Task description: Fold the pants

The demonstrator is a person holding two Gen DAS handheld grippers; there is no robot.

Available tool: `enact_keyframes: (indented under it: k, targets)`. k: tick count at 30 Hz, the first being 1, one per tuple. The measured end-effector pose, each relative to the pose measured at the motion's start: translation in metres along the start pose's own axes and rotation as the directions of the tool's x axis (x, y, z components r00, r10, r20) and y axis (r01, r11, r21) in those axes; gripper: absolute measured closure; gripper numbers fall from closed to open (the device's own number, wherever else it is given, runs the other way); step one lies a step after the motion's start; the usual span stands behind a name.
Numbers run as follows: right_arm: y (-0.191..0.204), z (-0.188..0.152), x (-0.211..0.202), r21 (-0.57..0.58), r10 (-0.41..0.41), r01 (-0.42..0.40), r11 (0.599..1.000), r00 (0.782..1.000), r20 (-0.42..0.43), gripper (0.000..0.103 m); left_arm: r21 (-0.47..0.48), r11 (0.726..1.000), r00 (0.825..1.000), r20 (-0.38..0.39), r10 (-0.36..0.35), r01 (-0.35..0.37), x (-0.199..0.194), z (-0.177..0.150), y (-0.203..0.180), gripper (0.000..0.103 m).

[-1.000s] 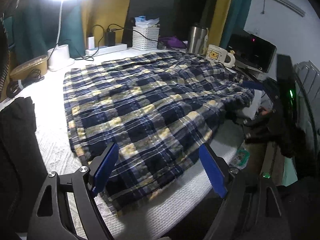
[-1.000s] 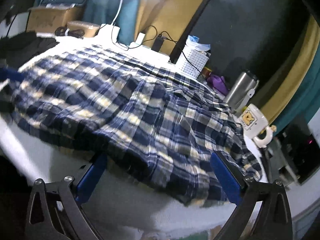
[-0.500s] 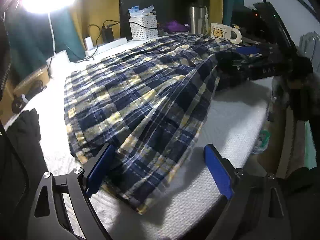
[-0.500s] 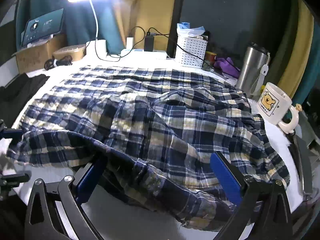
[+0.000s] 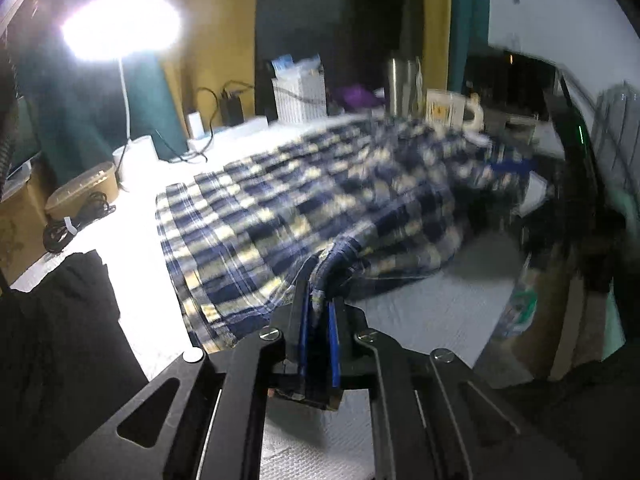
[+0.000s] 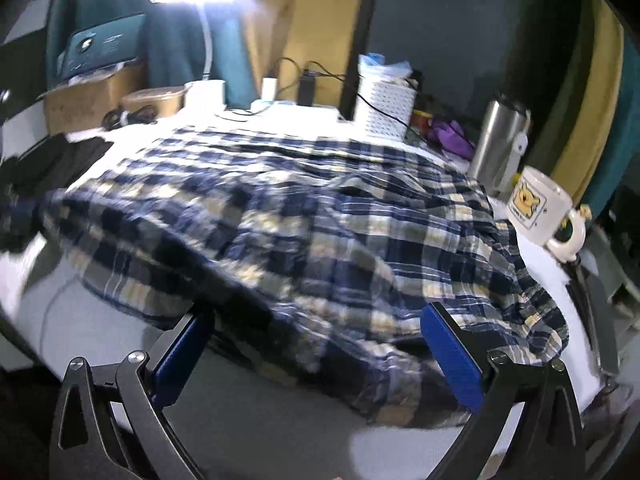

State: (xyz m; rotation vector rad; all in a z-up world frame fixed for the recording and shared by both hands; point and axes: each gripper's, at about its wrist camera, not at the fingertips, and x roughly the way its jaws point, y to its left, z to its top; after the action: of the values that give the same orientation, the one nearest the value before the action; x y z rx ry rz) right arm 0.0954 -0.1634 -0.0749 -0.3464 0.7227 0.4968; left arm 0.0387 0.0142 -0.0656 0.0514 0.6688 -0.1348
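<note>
**Left claw pinching the pants' hem, right claw spread at the near edge**

My left gripper (image 5: 319,300) has just snapped together, and a bunched fold of the plaid pants (image 5: 320,200) is caught between its blue pads (image 5: 333,344). The cloth rises from the pinch in a small ridge, then slopes away and back down onto the white table cover (image 5: 136,248).

I take the pants as my landmark. They lie spread over the middle of the cover, navy and cream checks, rumpled and partly blurred. Beyond their far edge stand a white perforated basket (image 5: 300,96), a steel tumbler (image 5: 400,84) and a cream mug with a bear picture (image 5: 452,110). Off their far left corner a lamp (image 5: 120,28) glares, and a round lidded container (image 5: 82,190) sits with a coil of black cable (image 5: 76,220) just beside it. A dark garment (image 5: 56,320) lies to their left, close to me.

My right gripper (image 6: 316,328) is spread wide. The near edge of the pants (image 6: 320,232) lies between its two blue pads (image 6: 452,360), but neither pad presses on the cloth. From this side the mug (image 6: 536,204) stands just beside the pants' right edge, with the tumbler (image 6: 500,144) behind it and the basket (image 6: 384,108) past their far edge.
</note>
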Motion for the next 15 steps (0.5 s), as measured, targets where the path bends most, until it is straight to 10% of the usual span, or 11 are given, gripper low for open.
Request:
enact_keyframes:
  k: [9, 15]
  targets:
    - [0.047, -0.010, -0.001, -0.134, 0.005, 0.001, 0.991, 0.999, 0.047, 0.000, -0.100, 0.992, 0.992, 0.103, -0.068, 0.078, -0.025, 0.027, 0.010, 0.100]
    - [0.007, -0.008, 0.022, -0.047, -0.110, 0.111, 0.993, 0.993, 0.029, 0.000, -0.077, 0.993, 0.989, 0.123, -0.084, 0.094, -0.037, 0.035, 0.003, 0.100]
